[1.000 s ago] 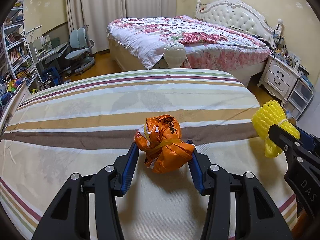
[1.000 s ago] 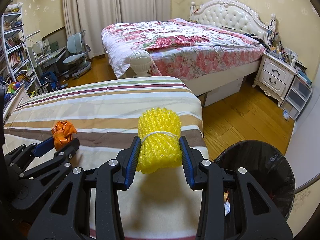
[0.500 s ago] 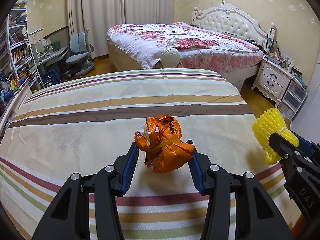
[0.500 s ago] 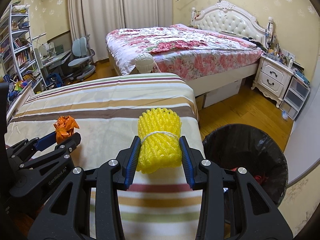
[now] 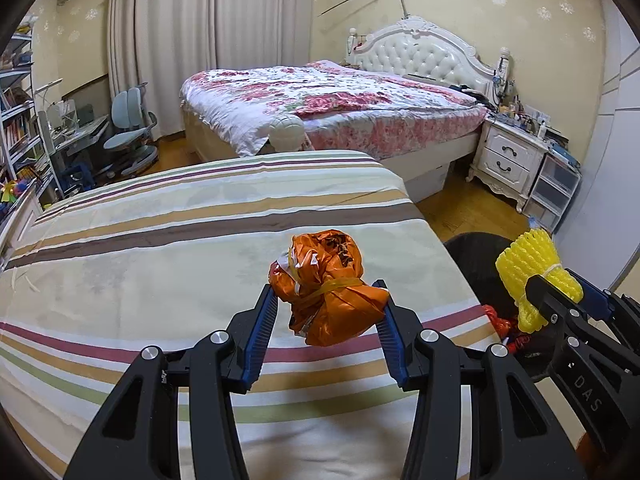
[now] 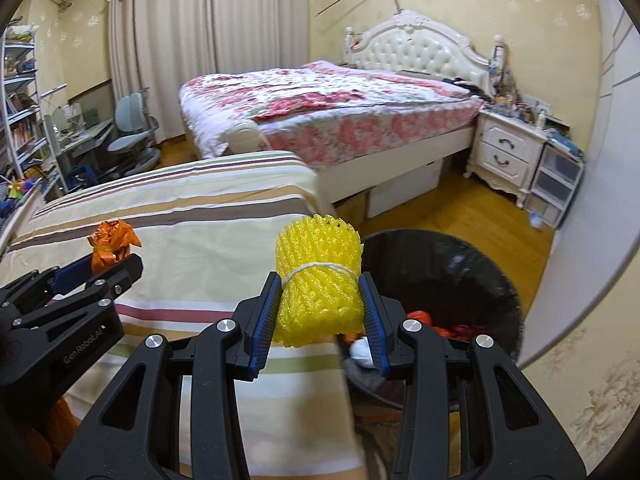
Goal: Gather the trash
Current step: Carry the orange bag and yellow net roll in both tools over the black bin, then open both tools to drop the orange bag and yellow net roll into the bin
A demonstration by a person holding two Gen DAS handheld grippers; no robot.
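1. the left gripper [image 5: 326, 312] is squeezing a crumpled orange plastic bag [image 5: 330, 286] between its two blue pads. the bag is tied with a thin band and is hanging in the air above the striped bedspread [image 5: 160, 248], near the bed's right edge.
2. the right gripper [image 6: 320, 308] is pinching a yellow foam net roll [image 6: 320, 280] between its blue pads. a white string is going around the middle of the roll.
3. the roll is hanging at the edge of the striped bed, just beside the black trash bin [image 6: 460, 276].
4. the bin is sitting on the wooden floor [image 6: 472, 212] to the right of the bed. it is lined with a black bag, and red and white bits are lying inside.
5. a bed with a flowery cover [image 5: 320, 104] is standing farther back, with a white nightstand [image 5: 508, 160] next to it.
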